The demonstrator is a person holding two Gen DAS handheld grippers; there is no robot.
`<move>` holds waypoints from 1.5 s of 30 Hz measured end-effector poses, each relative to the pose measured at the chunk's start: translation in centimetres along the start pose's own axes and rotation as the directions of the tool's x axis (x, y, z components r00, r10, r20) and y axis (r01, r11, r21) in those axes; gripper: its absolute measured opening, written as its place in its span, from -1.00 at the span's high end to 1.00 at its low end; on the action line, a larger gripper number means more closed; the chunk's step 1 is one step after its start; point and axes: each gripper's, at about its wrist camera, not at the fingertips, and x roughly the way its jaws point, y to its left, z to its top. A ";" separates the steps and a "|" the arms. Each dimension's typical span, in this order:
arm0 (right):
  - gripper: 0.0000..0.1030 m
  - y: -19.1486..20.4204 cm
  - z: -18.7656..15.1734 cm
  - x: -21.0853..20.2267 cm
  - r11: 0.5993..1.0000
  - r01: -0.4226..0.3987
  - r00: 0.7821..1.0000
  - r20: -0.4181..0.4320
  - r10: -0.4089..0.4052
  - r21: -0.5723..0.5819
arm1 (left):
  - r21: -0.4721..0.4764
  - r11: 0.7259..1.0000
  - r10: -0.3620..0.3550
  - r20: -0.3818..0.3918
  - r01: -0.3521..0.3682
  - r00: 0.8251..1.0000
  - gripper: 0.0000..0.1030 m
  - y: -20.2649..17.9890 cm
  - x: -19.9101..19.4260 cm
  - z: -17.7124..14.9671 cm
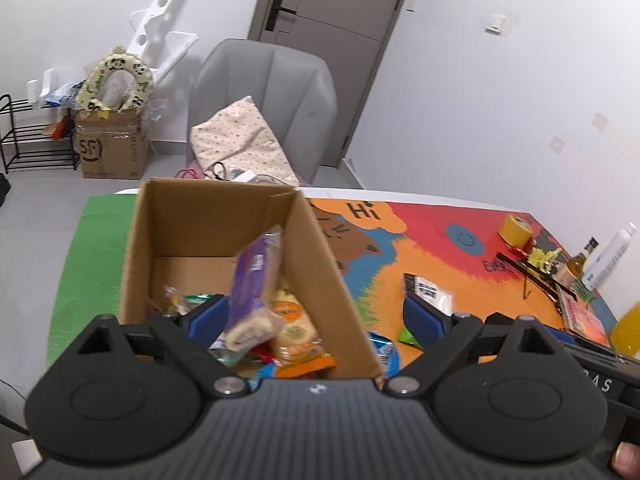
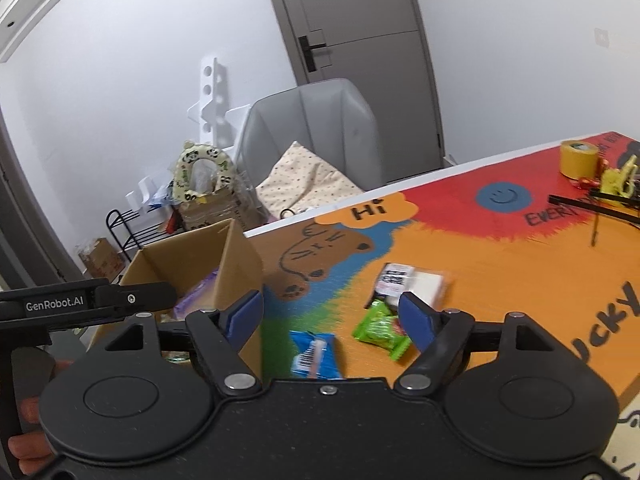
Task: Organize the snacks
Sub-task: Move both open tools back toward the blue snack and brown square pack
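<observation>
An open cardboard box (image 1: 328, 248) stands on the table's left part, on a green mat. Several snack packets lie inside it, and a purple packet (image 1: 252, 280) leans upright among them. My left gripper (image 1: 316, 316) hangs open over the box's near right corner; the purple packet is beside its left finger and not pinched. To the right of the box (image 2: 236, 264), my right gripper (image 2: 332, 316) is open above the colourful tablecloth. Below it lie a blue packet (image 2: 314, 354), a green packet (image 2: 380, 332) and a white packet with a black label (image 2: 408, 284).
A yellow tape roll (image 1: 516, 230), bottles (image 1: 608, 256) and small clutter crowd the table's far right corner. A grey chair (image 1: 264, 92) with a cushion stands behind the table. A person's fingers (image 2: 24, 452) hold the left tool's handle.
</observation>
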 end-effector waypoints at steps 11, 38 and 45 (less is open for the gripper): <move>-0.46 -3.4 -0.5 -1.1 0.998 0.039 0.999 0.016 -0.040 0.045 | 0.038 0.998 -0.055 -0.015 0.055 0.998 -0.81 -3.5 0.6 -0.4; -0.45 -8.7 -1.7 -1.2 0.987 0.114 0.993 -0.029 -0.111 0.111 | 0.106 0.988 -0.097 -0.142 0.112 0.985 -0.41 -10.2 6.3 -2.4; -0.40 -9.5 -2.2 -0.4 0.986 0.111 0.993 -0.049 -0.105 0.128 | 0.062 0.997 -0.043 -0.131 0.051 0.990 -0.06 -10.9 8.1 -3.0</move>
